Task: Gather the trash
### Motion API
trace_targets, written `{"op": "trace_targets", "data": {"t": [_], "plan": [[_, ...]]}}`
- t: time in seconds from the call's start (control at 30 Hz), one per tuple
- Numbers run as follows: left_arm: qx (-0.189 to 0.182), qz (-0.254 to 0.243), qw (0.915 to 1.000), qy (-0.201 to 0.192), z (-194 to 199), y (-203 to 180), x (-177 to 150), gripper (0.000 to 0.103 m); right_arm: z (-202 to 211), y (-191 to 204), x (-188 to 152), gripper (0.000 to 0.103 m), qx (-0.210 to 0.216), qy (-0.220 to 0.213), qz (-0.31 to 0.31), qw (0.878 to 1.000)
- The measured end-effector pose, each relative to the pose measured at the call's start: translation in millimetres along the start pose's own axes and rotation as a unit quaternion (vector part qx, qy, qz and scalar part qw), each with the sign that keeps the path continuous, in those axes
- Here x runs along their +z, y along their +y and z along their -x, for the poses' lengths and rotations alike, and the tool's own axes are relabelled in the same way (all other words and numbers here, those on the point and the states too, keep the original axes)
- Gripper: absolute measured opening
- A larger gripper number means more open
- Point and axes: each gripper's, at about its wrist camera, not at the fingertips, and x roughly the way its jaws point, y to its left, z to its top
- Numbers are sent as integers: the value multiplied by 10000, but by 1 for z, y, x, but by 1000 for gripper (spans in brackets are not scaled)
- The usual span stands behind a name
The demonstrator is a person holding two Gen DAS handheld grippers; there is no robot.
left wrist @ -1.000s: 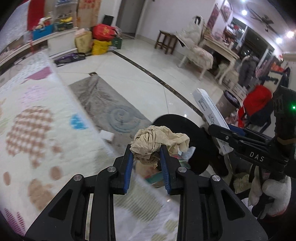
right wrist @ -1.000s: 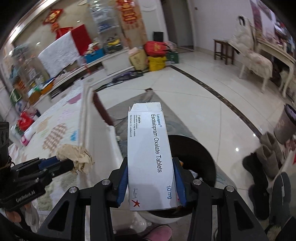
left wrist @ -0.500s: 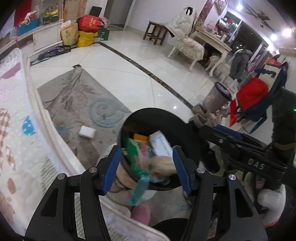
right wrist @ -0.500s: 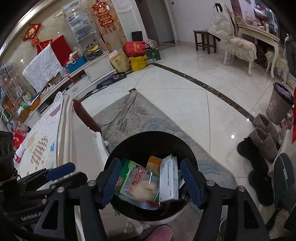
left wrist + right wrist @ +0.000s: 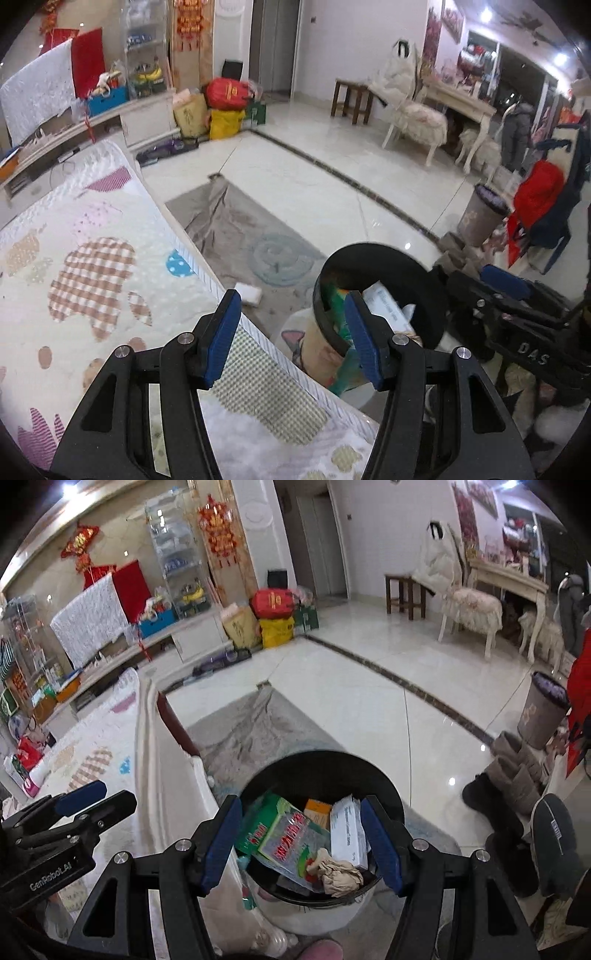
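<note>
Left tool (image 5: 291,332): fingers spread wide, nothing between the blue pads (image 5: 221,338). It hangs over the edge of the bed (image 5: 92,266), beside the bin.
Right tool (image 5: 301,840): fingers spread wide, nothing between them. It hovers directly above the open bin; it shows in the left wrist view at the right edge.
Trash bin (image 5: 384,786): round, black liner at the rim, pale body below, standing on the floor just beside the bed frame (image 5: 162,775). In the left wrist view it sits to the right of the left tool, partly hidden by the right finger.
Crumpled tissue (image 5: 338,873): beige wad lying inside the bin on top of the other trash, near the front rim.
Tablet box (image 5: 347,834): white carton, inside the bin, leaning on edge at the right side, touching the green packet.
Green packet (image 5: 284,836): plastic wrapper with red print, inside the bin, left of the box, tilted.
Orange item (image 5: 317,810): small, behind the packet in the bin; cannot tell what it is.
White object on the rug (image 5: 249,293): small flat block on the grey rug (image 5: 255,236), apart from the bin, close to the bed's edge.
Bed cover: pale quilt with checked and pastel patches.
Boots (image 5: 513,771): grey pair on the tile floor, right of the bin, well apart.
Second bin (image 5: 541,716): grey, farther right.
</note>
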Motion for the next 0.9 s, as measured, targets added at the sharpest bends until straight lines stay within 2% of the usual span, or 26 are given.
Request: {"op": "trace_targets", "data": {"t": [0.07,0.17,0.57,0.7,0.9], "plan": [[-17,7,9999,-137,11,2,-2,57,10,5,-2,66,-43,-174,12,9998],[-34,64,9995,-299,29,5,-3,57,26,14,-5,74,-170,-400,37,9990],[-44,116,9952,-971,95,18,-16,57,88,40,-4,75,-235,-884,20,9958],[-13,69,9927,-1206,111,19,-18,57,105,48,-6,79,-292,-1008,41,9945],[75,-25,9891,-1473,128,20,-22,57,121,59,-8,79,-339,-1183,89,9924]]}}
